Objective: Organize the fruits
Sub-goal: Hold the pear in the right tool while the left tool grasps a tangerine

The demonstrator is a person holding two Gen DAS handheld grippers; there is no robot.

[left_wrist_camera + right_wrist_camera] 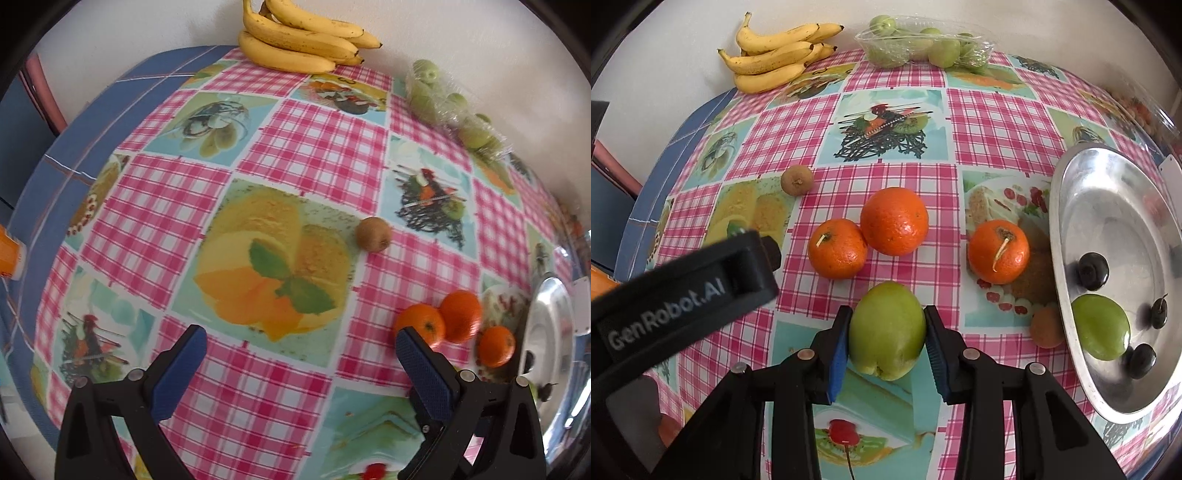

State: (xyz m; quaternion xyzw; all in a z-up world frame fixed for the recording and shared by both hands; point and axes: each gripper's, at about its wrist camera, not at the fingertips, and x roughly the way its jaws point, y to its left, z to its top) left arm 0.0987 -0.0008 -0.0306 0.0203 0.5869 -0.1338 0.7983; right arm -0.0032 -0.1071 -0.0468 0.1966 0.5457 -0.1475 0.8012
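Green fruit (886,328), smooth and rounded, is sitting clamped between right hand-held gripper (886,343) ribbed blue pads; left hand-held gripper (301,363) is hanging apart over glossy checked surface (295,147).

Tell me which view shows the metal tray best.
The right wrist view: the metal tray shows its whole basin, holding a green fruit and dark fruits. The left wrist view catches only its rim at the right edge.

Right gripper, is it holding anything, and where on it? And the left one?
The right gripper clamps a green fruit across its two sides, blue pads against its skin. The left gripper is open, holding nothing.
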